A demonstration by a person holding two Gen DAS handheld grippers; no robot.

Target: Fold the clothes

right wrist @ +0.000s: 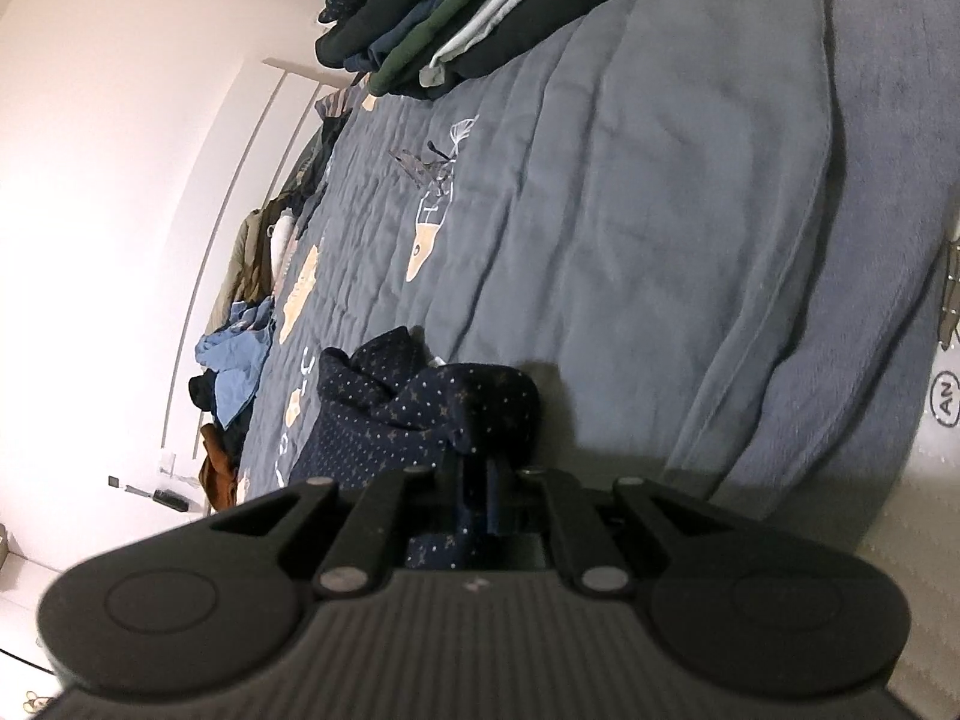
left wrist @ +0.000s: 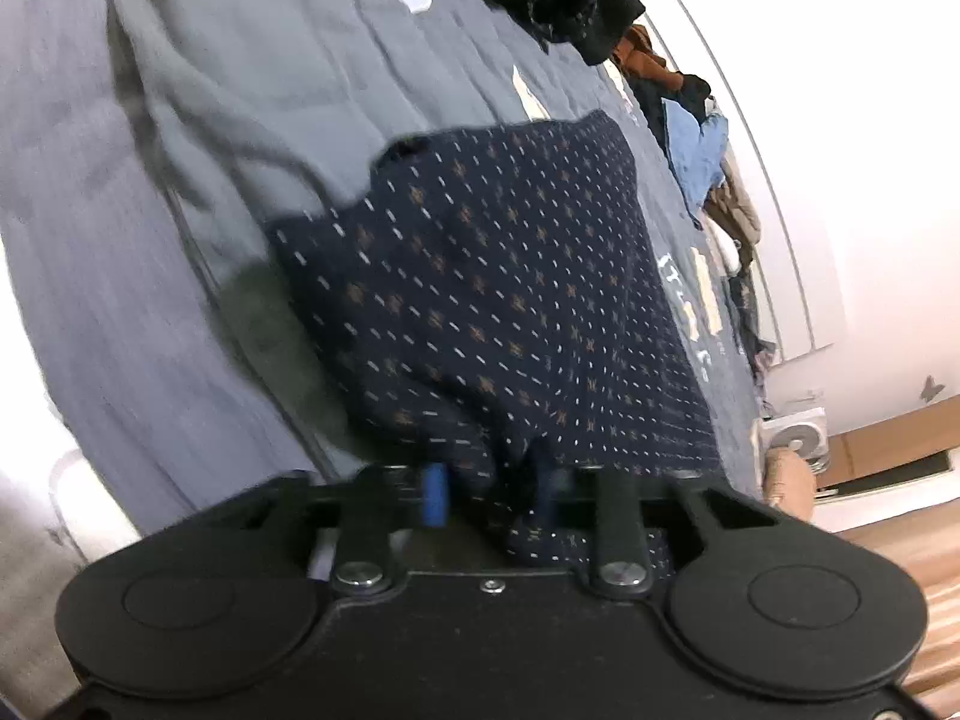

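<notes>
Left wrist: we see the left gripper [left wrist: 492,492] clenched on the near edge of the navy garment [left wrist: 492,276], which runs away from the fingers across the grey bed [left wrist: 150,276] toward its far edge. Bed lettering is blurred, unreadable.

Right wrist: the right gripper [right wrist: 480,498] is clenched on a bunched corner of the garment [right wrist: 420,414], straight ahead. We read "AN" on a round label [right wrist: 948,399] at the bed's right edge. Both hands seem equally near.
</notes>
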